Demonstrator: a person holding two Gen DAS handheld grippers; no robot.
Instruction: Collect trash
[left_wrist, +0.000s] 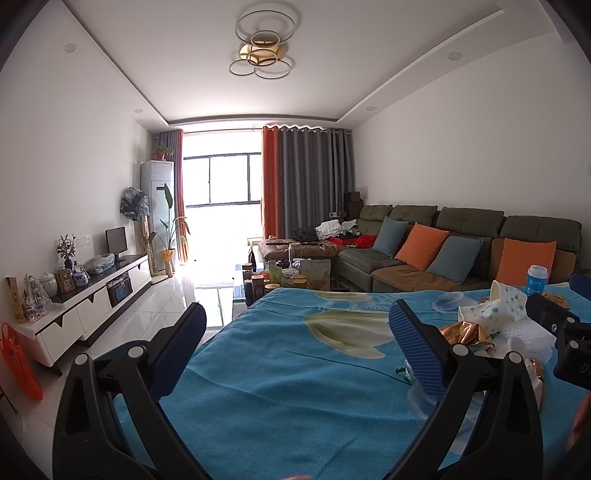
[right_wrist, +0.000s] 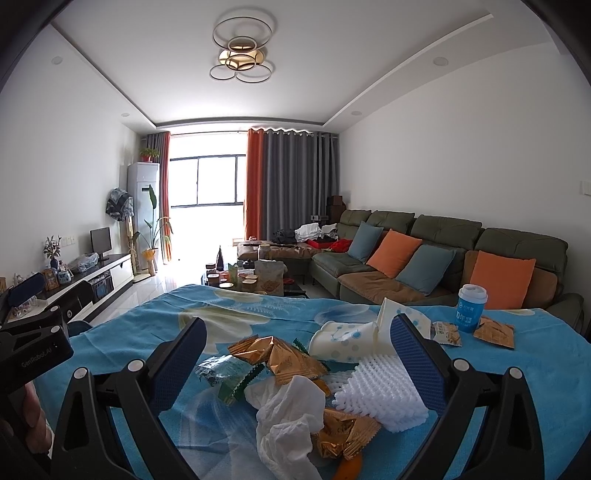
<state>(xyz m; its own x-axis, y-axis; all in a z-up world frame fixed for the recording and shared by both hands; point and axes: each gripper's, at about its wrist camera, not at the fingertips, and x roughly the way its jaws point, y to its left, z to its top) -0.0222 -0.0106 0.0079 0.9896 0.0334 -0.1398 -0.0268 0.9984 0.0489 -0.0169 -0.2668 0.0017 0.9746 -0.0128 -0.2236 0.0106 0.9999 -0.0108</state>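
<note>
A pile of trash lies on the blue floral tablecloth (right_wrist: 258, 314): gold wrappers (right_wrist: 284, 358), a green wrapper (right_wrist: 225, 373), crumpled white tissue (right_wrist: 288, 417), white foam netting (right_wrist: 380, 391) and crushed paper cups (right_wrist: 347, 341). My right gripper (right_wrist: 295, 354) is open, its fingers on either side of the pile, just above it. My left gripper (left_wrist: 295, 332) is open and empty over bare cloth, left of the pile (left_wrist: 491, 332). The right gripper's body (left_wrist: 565, 332) shows at the right edge of the left wrist view.
A blue and white cup (right_wrist: 471, 308) stands at the table's far right, with two more wrappers (right_wrist: 493, 332) beside it. Beyond are a cluttered coffee table (right_wrist: 251, 277), a green sofa (right_wrist: 443, 258) with cushions and a TV cabinet (left_wrist: 92, 295) on the left.
</note>
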